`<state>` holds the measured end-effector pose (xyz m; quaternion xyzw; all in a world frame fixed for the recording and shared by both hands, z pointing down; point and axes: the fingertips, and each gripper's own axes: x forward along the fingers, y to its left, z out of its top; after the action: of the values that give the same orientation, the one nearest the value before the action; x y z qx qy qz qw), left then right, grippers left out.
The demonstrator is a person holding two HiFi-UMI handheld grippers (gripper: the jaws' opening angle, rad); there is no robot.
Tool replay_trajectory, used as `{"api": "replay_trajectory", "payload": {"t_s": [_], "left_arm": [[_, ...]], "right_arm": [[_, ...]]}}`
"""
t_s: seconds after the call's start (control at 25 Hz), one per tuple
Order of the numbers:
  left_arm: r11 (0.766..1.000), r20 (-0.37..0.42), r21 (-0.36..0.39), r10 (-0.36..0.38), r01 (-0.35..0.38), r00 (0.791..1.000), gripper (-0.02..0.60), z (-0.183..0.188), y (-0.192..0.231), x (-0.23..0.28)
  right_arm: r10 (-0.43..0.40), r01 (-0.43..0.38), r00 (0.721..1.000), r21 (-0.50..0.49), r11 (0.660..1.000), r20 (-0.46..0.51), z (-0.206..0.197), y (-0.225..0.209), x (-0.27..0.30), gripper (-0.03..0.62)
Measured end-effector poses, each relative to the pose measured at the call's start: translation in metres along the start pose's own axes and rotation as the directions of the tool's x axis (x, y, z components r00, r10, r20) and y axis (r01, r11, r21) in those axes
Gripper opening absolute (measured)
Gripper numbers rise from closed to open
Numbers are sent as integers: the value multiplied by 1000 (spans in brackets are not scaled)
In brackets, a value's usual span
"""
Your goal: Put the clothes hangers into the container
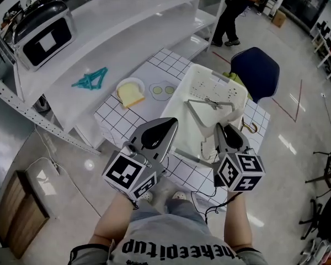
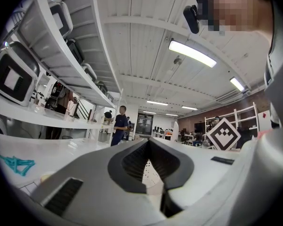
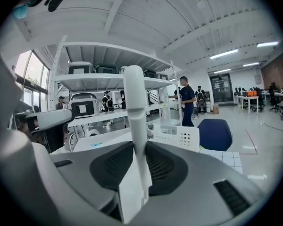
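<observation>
A white perforated container (image 1: 190,87) stands on the checkered table (image 1: 118,117), with a grey hanger (image 1: 212,104) lying inside it. My right gripper (image 1: 221,127) hovers at the container's near edge, and its pads close on the bar of a white hanger (image 3: 134,102) that sticks up between them (image 3: 135,142). A thin bar (image 1: 193,158) and a brown hook (image 1: 249,128) show on either side of that gripper. My left gripper (image 1: 170,122) is beside it to the left, shut and empty (image 2: 148,141). A teal hanger bundle (image 1: 90,80) lies on the white shelf.
A plate with bread (image 1: 131,93) and a plate with green slices (image 1: 163,89) sit on the table behind the container. A blue chair (image 1: 255,70) stands at the far right. An appliance (image 1: 44,35) sits on the shelf (image 1: 127,32). A person (image 1: 231,10) stands beyond.
</observation>
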<state>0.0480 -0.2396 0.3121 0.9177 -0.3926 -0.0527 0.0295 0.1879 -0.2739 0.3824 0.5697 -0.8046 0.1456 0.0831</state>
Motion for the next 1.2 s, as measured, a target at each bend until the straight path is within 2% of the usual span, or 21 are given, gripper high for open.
{"api": "replay_trajectory", "payload": {"t_s": [0.28,0.76,1.0,1.2], "left_arm": [[999,-6,-10,-35,35,999,21,-2,-4,4],[993,-7,-24,-118,117,993,21,-2,-18,7],[987,-8,-28,-157,157,988,21,-2,-23,4],[981,-11,-29,-193,192,981,21,-2,-29,0]], "right_arm": [[7,-9,999,-42,999,-36,-8,9,-8,115],[-46,43,998,-63,997,-49,-20,16,-31,135],[-78,75,995,-54,996,-58,-27,20,-43,137],[-104,104,993,-6,995,-48,-34,22,-54,138]]}}
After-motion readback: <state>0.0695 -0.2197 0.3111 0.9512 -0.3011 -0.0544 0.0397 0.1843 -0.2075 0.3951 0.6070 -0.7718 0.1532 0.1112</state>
